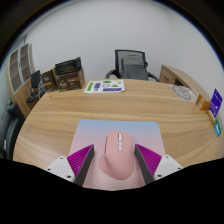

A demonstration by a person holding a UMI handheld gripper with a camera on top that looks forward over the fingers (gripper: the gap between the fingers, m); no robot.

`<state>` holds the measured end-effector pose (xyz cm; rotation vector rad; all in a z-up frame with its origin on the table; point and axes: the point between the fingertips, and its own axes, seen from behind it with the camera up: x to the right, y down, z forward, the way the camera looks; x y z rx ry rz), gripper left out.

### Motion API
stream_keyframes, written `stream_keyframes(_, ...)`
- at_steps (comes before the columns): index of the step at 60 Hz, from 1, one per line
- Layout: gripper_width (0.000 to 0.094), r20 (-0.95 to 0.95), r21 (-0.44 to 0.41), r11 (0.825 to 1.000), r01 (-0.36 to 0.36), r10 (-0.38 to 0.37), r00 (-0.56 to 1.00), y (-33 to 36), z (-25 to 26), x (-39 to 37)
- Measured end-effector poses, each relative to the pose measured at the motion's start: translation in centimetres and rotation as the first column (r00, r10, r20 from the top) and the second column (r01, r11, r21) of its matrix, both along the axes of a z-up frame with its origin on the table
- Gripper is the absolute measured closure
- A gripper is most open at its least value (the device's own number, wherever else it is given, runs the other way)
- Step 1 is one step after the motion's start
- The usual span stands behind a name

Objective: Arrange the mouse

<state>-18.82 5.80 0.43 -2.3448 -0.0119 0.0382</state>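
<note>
A pink computer mouse (114,160) sits low in the centre of the frame, lying lengthwise between the two jaws of the gripper (113,163), its scroll wheel pointing away toward the middle of the frame. The magenta pads (82,160) flank its left and right sides very closely, and the mouse appears to be clamped between them, though whether there is a sliver of gap at either flank is hard to make out. Beneath and just beyond it lies a pale grey-pink mouse mat (115,131) on the round wooden worktop (110,105).

By the look of it, the mouse is a light, rigid plastic shell with a smooth, curved top that could slip if squeezed high up. The flatter lower side walls, about midway along its length, seem the surest place to hold, and that is roughly where the pads sit. It should tolerate a firm pinch; the buttons and wheel are best left untouched.

Further off, in the upper centre of the frame, a printed booklet (105,87) lies on the worktop's far edge, with a black office chair (132,65) behind it. Dark boxes (67,73) stand in the upper left.
</note>
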Motion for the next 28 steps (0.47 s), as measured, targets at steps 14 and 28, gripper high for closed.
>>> stream_keyframes(14,0.0092,-0.004,-0.008,1.000,-0.028,0.028,1.000,-7.9,2.8,-0.9)
stream_keyframes(28,0.0092,-0.041,0.057,0.992,-0.111,0.113,0.993,-18.0,6.8,-1.0)
